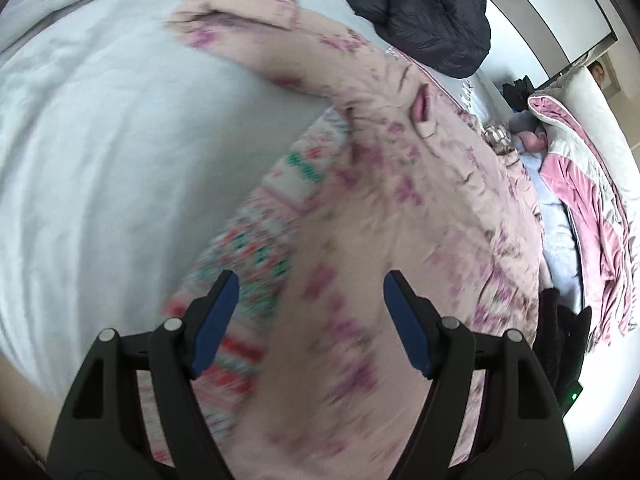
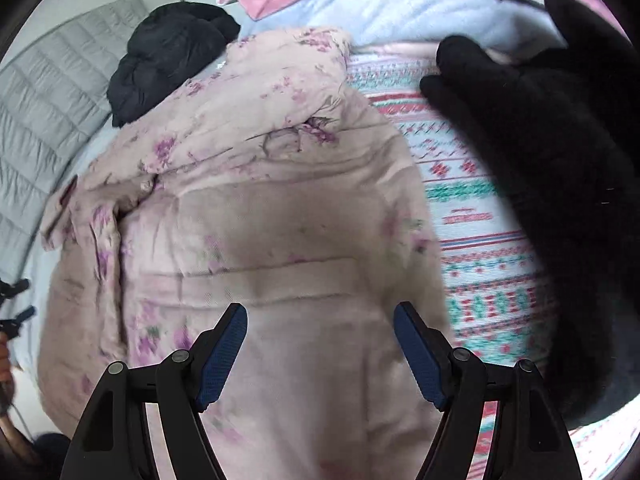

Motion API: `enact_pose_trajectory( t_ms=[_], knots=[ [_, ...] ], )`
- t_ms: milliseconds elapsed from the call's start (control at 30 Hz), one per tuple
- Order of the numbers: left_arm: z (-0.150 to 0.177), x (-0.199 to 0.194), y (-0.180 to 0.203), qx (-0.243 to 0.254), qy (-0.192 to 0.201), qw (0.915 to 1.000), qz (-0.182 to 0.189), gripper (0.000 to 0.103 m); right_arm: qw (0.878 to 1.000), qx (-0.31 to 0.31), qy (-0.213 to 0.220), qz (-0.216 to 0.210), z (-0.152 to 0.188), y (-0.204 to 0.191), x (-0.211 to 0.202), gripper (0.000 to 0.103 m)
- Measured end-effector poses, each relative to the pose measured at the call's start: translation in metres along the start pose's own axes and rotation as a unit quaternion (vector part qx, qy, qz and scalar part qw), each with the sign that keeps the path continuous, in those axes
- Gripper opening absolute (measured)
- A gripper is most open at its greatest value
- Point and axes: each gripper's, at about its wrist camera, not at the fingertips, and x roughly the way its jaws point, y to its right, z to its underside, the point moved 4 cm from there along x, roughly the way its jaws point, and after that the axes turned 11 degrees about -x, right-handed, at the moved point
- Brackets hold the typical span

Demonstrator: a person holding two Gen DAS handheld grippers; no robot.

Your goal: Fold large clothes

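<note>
A large pink quilted jacket with purple flowers (image 1: 400, 208) lies spread on the bed, one sleeve (image 1: 256, 28) stretched out over the white sheet. It also fills the right wrist view (image 2: 248, 216). A patterned knit cloth with red and green bands (image 1: 256, 256) lies under it and shows in the right wrist view (image 2: 472, 216). My left gripper (image 1: 311, 280) is open just above the jacket's lower part. My right gripper (image 2: 320, 312) is open over the jacket's body. Neither holds anything.
A black puffy jacket (image 1: 424, 12) lies at the bed's far side, also in the right wrist view (image 2: 168, 60). A black fuzzy garment (image 2: 560, 184) covers the right. A pink and white blanket (image 1: 584, 200) and grey quilt (image 2: 48, 120) lie nearby. White sheet (image 1: 120, 152) on the left.
</note>
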Motion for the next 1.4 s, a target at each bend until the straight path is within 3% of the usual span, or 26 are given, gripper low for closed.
enact_pose_trajectory(
  t_ms=[133, 233, 333, 400, 467, 533, 567, 600, 633, 767, 833, 867, 1000, 1067, 1200, 1300, 1400],
  knots=[
    [0.023, -0.024, -0.032, 0.029, 0.002, 0.9995, 0.014, 0.075, 0.999, -0.029, -0.003, -0.013, 0.015, -0.007, -0.008, 0.077],
    [0.048, -0.043, -0.045, 0.091, 0.013, 0.9954, 0.027, 0.075, 0.998, -0.051, 0.001, -0.041, 0.03, -0.016, -0.024, 0.077],
    [0.087, -0.051, -0.055, 0.17, 0.017, 0.985, 0.023, 0.075, 0.996, -0.074, 0.013, -0.056, 0.049, -0.03, -0.039, 0.077],
    [0.115, -0.047, -0.058, 0.221, 0.015, 0.9752, 0.003, 0.075, 0.991, -0.099, 0.013, -0.086, 0.077, -0.049, -0.05, 0.077],
    [0.143, -0.04, -0.057, 0.278, 0.017, 0.9599, -0.03, 0.075, 0.981, -0.143, 0.008, -0.13, 0.109, -0.074, -0.058, 0.077],
    [0.17, -0.032, -0.054, 0.348, 0.031, 0.9332, -0.083, 0.075, 0.969, -0.186, 0.0, -0.162, 0.144, -0.097, -0.062, 0.077],
    [0.177, -0.028, -0.052, 0.368, 0.038, 0.9237, -0.099, 0.075, 0.964, -0.204, -0.005, -0.172, 0.16, -0.109, -0.061, 0.077],
    [0.182, -0.022, -0.048, 0.383, 0.041, 0.9154, -0.116, 0.075, 0.96, -0.219, -0.011, -0.175, 0.174, -0.12, -0.058, 0.076],
    [0.182, -0.016, -0.044, 0.386, 0.042, 0.913, -0.124, 0.075, 0.959, -0.228, -0.019, -0.168, 0.181, -0.129, -0.052, 0.076],
    [0.162, -0.01, -0.024, 0.371, 0.074, 0.9147, -0.143, 0.075, 0.96, -0.258, 0.008, -0.107, 0.173, -0.153, -0.042, 0.074],
    [0.154, -0.02, -0.014, 0.362, 0.098, 0.9182, -0.129, 0.075, 0.958, -0.265, 0.023, -0.102, 0.169, -0.162, -0.041, 0.067],
    [0.15, -0.028, -0.009, 0.355, 0.11, 0.9212, -0.115, 0.075, 0.958, -0.271, 0.039, -0.09, 0.165, -0.165, -0.043, 0.058],
    [0.142, -0.035, 0.008, 0.346, 0.136, 0.9232, -0.098, 0.075, 0.952, -0.28, 0.11, -0.055, 0.143, -0.174, -0.062, 0.057],
    [0.137, -0.032, 0.015, 0.345, 0.136, 0.9233, -0.1, 0.075, 0.942, -0.312, 0.123, -0.03, 0.138, -0.182, -0.06, 0.057],
    [0.134, -0.037, 0.019, 0.325, 0.128, 0.9341, -0.074, 0.075, 0.912, -0.381, 0.149, 0.022, 0.141, -0.201, -0.054, 0.061],
    [0.133, -0.032, 0.015, 0.328, 0.124, 0.9328, -0.083, 0.075, 0.895, -0.418, 0.15, 0.045, 0.149, -0.207, -0.048, 0.061],
    [0.14, -0.02, 0.004, 0.331, 0.101, 0.9326, -0.101, 0.075, 0.888, -0.431, 0.151, 0.054, 0.156, -0.209, -0.042, 0.061]
  ],
)
